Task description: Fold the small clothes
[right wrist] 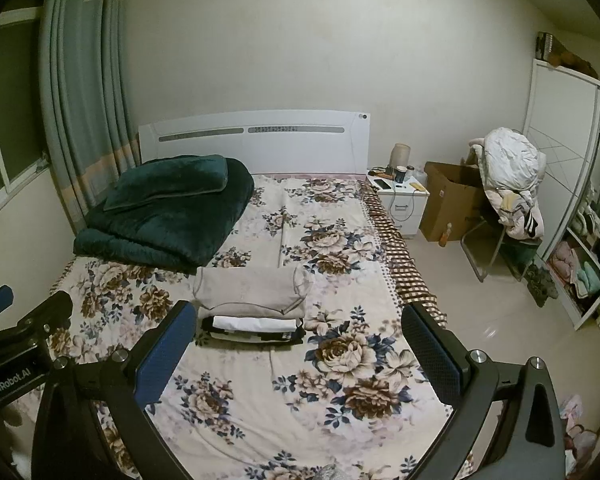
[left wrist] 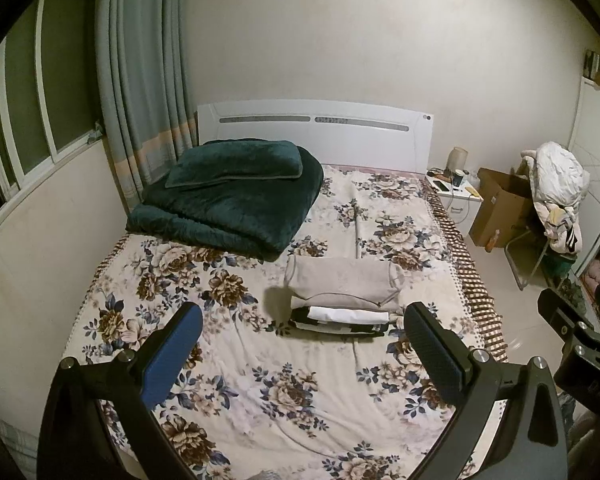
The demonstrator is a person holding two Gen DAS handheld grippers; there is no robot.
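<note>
A neat stack of folded small clothes (left wrist: 342, 300) lies in the middle of the floral bed sheet (left wrist: 260, 380). A beige garment (left wrist: 344, 280) is on top, with white and black pieces under it. The stack also shows in the right wrist view (right wrist: 252, 304). My left gripper (left wrist: 302, 344) is open and empty, held above the sheet short of the stack. My right gripper (right wrist: 296, 344) is open and empty, to the right of the left one, also short of the stack. The right gripper's body shows at the left wrist view's right edge (left wrist: 580, 332).
A folded dark green blanket with a pillow (left wrist: 228, 196) lies at the bed's far left, by the white headboard (left wrist: 316, 128). A nightstand (right wrist: 400, 200), cardboard box (right wrist: 448, 204) and chair with heaped clothes (right wrist: 512, 176) stand to the right. A wardrobe (right wrist: 572, 200) lines the right wall.
</note>
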